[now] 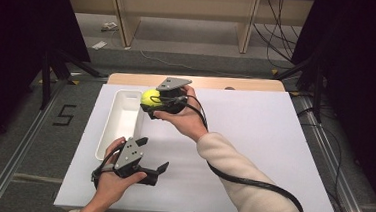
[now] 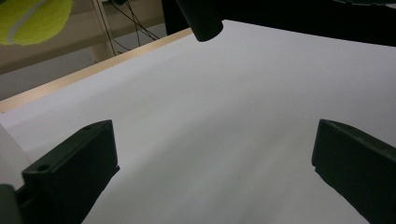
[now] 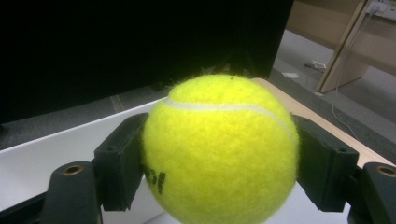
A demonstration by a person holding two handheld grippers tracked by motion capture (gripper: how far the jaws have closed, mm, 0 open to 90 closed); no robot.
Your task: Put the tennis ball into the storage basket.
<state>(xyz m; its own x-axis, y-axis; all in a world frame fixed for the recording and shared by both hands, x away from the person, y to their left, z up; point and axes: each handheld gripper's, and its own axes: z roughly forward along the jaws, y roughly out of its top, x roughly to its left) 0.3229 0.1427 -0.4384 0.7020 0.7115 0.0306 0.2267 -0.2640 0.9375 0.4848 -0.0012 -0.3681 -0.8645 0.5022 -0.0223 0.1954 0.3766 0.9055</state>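
A yellow tennis ball (image 1: 150, 97) (image 3: 219, 149) is clamped between the jaws of my right gripper (image 1: 152, 101) (image 3: 219, 163), held in the air just right of the white bin (image 1: 119, 124), above its right rim. The bin's wall (image 3: 56, 154) lies right behind the ball in the right gripper view. My left gripper (image 1: 153, 156) (image 2: 215, 163) is open near the table's front left, low over the white board, nothing between its jaws. The ball (image 2: 32, 18) also appears at the top left of the left gripper view.
A white board (image 1: 253, 140) covers the wooden table (image 1: 128, 78). The long white bin lies along the board's left side and looks empty. Wooden shelving (image 1: 182, 15) and floor cables lie beyond the table. A cable trails from my right gripper along the sleeve.
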